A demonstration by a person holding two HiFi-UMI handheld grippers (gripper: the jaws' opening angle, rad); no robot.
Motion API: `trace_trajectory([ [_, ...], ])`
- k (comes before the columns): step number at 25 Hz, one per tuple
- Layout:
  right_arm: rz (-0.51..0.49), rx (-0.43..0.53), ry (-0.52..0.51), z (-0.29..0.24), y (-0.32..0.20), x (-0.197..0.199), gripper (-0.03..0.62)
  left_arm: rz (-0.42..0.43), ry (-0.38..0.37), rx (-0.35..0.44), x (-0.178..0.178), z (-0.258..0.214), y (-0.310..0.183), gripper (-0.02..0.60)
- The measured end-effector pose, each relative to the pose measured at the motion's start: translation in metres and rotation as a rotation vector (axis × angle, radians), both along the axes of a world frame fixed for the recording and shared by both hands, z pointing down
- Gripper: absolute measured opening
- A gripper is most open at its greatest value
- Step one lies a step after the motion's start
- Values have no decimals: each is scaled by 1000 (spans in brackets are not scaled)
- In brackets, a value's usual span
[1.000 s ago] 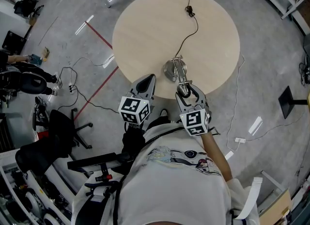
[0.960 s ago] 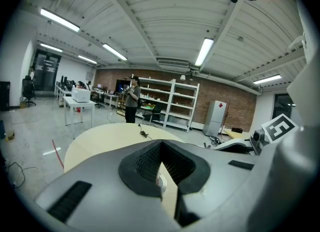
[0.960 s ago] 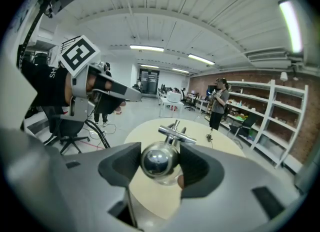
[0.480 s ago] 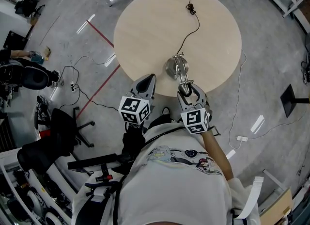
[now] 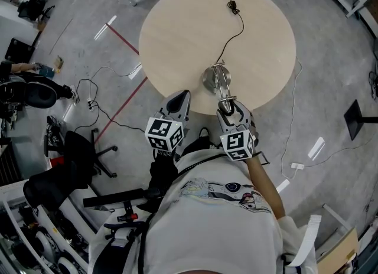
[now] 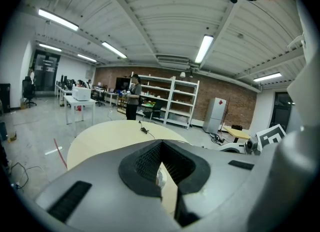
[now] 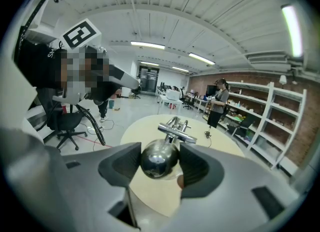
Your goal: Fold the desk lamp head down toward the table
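Observation:
A chrome desk lamp stands near the front edge of the round beige table [image 5: 177, 31]. Its round base [image 5: 210, 81] sits on the tabletop, and its jointed arm [image 5: 222, 87] leans toward me. My right gripper [image 5: 228, 110] is shut on the ball-shaped chrome lamp head [image 7: 159, 159], which fills the gap between the two dark pads. In the right gripper view the arm's joint [image 7: 175, 129] shows just beyond the head. My left gripper [image 5: 181, 97] hovers at the table's front edge, left of the lamp and apart from it. It is shut and holds nothing [image 6: 161, 145].
The lamp's black cable [image 5: 231, 36] runs across the table to a plug [image 5: 233, 8] at the far edge. On the floor lie more cables [image 5: 94, 104], a red tape line [image 5: 121, 42], an office chair [image 5: 80, 155] at left and a black stand [image 5: 356, 117] at right.
Very little. The whole view has shifted slightly, and the lamp head sits a touch farther out from the base. The right gripper stays shut on it, and the left gripper has not moved.

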State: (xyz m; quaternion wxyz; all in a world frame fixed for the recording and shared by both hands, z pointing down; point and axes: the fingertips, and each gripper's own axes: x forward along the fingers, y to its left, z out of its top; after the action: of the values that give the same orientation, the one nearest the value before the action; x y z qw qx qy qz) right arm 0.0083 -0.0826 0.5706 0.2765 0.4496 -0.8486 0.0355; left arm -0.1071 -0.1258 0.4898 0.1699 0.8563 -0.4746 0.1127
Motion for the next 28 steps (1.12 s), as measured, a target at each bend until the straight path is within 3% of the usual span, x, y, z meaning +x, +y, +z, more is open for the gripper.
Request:
trace_trajectory([
  [28,12,-44,67,41,4,4,250,-5,-22,-16,-10,2,3,0],
])
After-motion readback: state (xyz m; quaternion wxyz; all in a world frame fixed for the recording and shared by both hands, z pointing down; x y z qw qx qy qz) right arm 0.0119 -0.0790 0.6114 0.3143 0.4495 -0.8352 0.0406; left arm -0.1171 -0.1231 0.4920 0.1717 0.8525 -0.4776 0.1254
